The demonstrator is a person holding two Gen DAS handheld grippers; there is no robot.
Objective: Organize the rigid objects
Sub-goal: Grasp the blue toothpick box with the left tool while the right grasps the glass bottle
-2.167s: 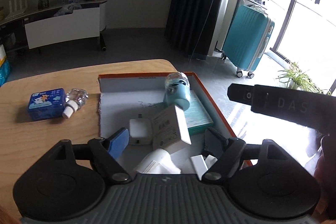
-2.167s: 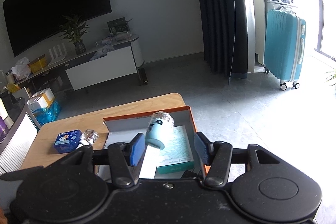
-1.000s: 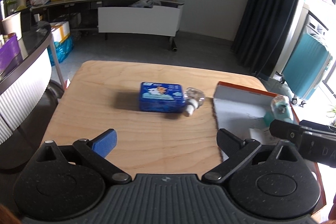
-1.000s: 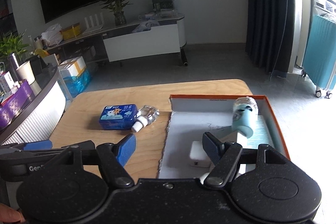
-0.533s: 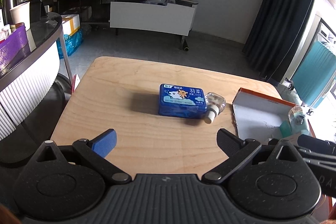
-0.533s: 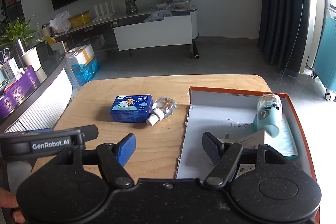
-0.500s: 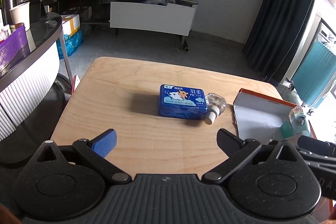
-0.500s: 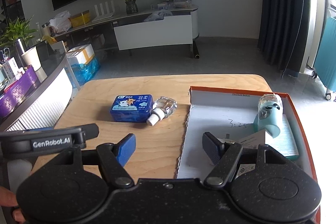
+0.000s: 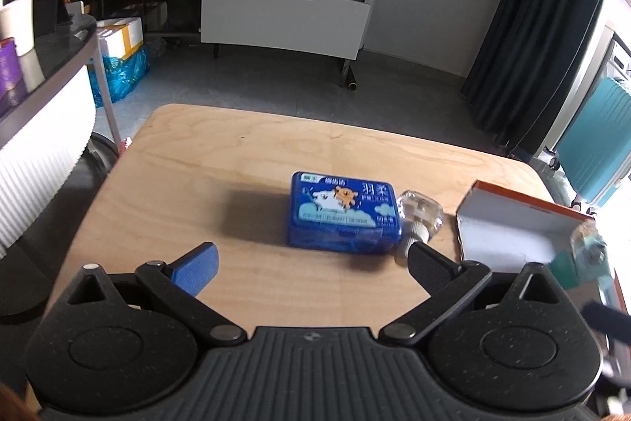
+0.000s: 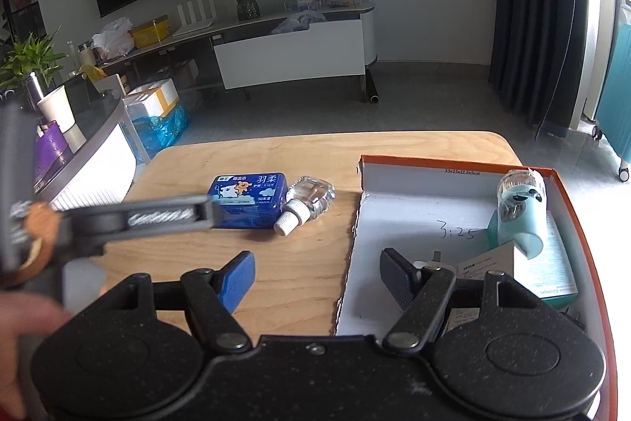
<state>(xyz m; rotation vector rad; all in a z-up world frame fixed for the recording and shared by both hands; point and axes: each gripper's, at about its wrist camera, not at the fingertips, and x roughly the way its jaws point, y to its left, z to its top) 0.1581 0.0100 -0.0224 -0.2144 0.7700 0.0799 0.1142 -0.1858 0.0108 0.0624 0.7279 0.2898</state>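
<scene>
Since the earlier frames the left tool [image 9: 311, 259] has swung away from the orange box [image 9: 524, 202] and closed in on the loose things, so the blue packet [image 9: 342, 214] now fills more of its view and sits ahead between its spread jaws; nothing is between the pads; the right tool [image 10: 317, 275] has barely shifted and also stands spread and empty, its blue left pad over bare wood and its dark right pad over the box's white floor.

On the wooden table [image 9: 205, 160] the blue packet lies flat, printed face up; a small clear bottle [image 9: 420, 214] with a white cap lies on its side, touching the packet's right end, cap pointing toward the cameras; the orange box [image 10: 568, 208] sits at the table's right side, well apart from the packet; inside it a pale blue capped bottle [image 10: 518, 214] leans against the far right corner over a teal and white flat carton [image 10: 556, 267], and a white card [image 10: 491, 265] lies nearer the right tool.

From the right wrist view the left tool [image 10: 157, 217] shows as a blurred dark bar reaching to the packet's left end; whether it touches cannot be told; a hand [image 10: 23, 302] shows, blurred, at the lower left.
</scene>
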